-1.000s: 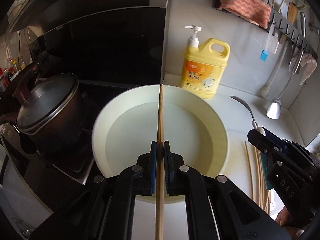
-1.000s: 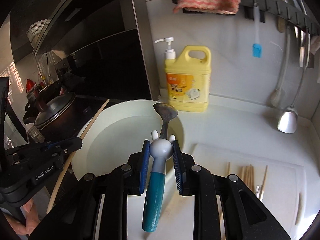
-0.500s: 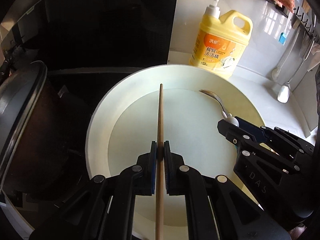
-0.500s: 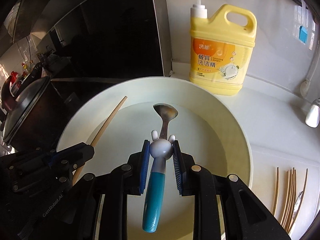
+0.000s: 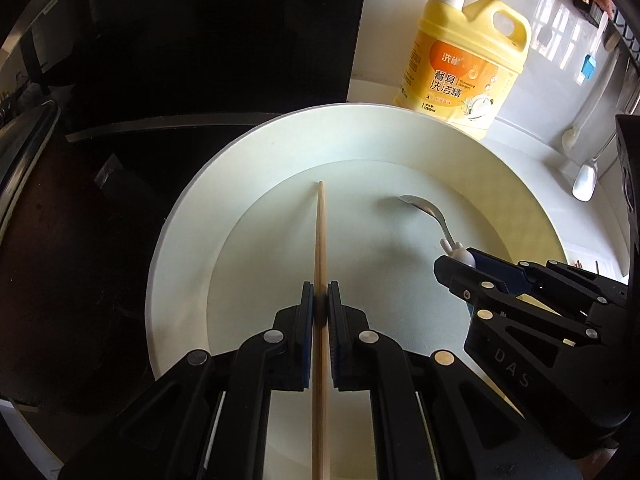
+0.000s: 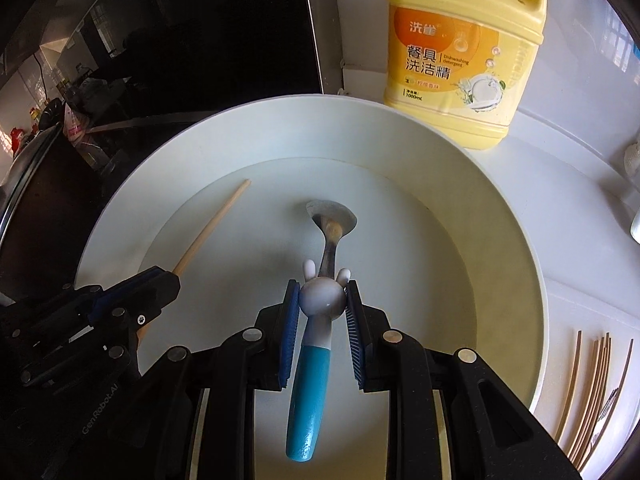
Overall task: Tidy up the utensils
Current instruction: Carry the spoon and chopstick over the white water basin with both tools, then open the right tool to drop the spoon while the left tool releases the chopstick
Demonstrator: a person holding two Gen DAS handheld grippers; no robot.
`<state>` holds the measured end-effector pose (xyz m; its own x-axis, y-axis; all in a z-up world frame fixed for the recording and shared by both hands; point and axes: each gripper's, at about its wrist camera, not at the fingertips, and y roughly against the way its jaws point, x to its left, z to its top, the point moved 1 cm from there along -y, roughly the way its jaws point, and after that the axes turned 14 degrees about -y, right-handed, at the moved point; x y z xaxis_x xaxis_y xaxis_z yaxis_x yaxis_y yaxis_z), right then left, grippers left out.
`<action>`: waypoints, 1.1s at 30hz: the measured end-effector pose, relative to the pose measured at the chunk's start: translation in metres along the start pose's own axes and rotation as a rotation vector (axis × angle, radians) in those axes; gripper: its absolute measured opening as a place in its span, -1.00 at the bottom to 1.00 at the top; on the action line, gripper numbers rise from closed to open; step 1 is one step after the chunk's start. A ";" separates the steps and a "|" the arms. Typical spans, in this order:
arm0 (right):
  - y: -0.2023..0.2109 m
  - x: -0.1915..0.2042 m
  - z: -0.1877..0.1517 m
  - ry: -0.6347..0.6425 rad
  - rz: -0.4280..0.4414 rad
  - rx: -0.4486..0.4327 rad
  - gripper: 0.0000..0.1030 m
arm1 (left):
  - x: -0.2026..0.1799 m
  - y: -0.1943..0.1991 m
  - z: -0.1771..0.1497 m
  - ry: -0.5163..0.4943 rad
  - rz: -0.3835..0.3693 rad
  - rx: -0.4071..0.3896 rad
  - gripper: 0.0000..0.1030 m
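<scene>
A large white basin (image 5: 180, 216) (image 6: 520, 240) fills both views. My left gripper (image 5: 320, 298) is shut on a wooden chopstick (image 5: 320, 232), whose tip reaches down over the basin's floor. My right gripper (image 6: 322, 300) is shut on a spoon (image 6: 332, 224) with a white rabbit-shaped knob and a teal handle; the metal bowl of the spoon hangs low inside the basin. In the left wrist view the right gripper (image 5: 460, 264) and its spoon (image 5: 424, 210) show at the right. The right wrist view shows the left gripper (image 6: 160, 284) and the chopstick (image 6: 216, 226) at the left.
A yellow dish-soap bottle (image 5: 464, 60) (image 6: 460, 52) stands behind the basin against the wall. Several chopsticks (image 6: 592, 388) lie on the white counter to the right. A dark pot (image 5: 24, 216) sits on the black stove at the left. Ladles (image 5: 584, 176) hang at the far right.
Both grippers have come down and forward over the basin, tilting more steeply. The chopstick tip and the spoon bowl now sit low inside it. Both grips are unchanged.
</scene>
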<state>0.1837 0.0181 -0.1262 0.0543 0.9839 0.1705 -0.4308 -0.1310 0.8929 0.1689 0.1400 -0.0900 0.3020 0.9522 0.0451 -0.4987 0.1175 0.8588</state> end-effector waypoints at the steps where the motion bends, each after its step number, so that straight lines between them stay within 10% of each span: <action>1: -0.003 -0.001 0.001 -0.006 0.001 0.010 -0.56 | 0.000 -0.002 0.000 0.001 0.003 0.008 -0.85; 5: -0.003 -0.003 0.003 -0.013 0.001 0.010 -0.50 | 0.003 -0.008 -0.002 0.033 -0.013 0.047 -0.84; 9: 0.007 -0.008 0.005 -0.023 -0.002 -0.014 -0.47 | 0.005 0.002 -0.006 0.045 0.043 0.029 0.16; 21: 0.066 -0.029 -0.012 -0.090 0.042 -0.114 0.01 | 0.017 0.051 -0.008 0.029 0.156 -0.033 0.71; 33: 0.126 -0.057 -0.069 -0.187 0.014 -0.183 0.16 | -0.007 0.081 -0.024 -0.046 0.087 -0.071 0.84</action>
<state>0.0644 -0.0458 -0.0515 0.2053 0.9403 0.2714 -0.5875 -0.1034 0.8026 0.1069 0.1500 -0.0332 0.2907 0.9461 0.1428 -0.5805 0.0557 0.8124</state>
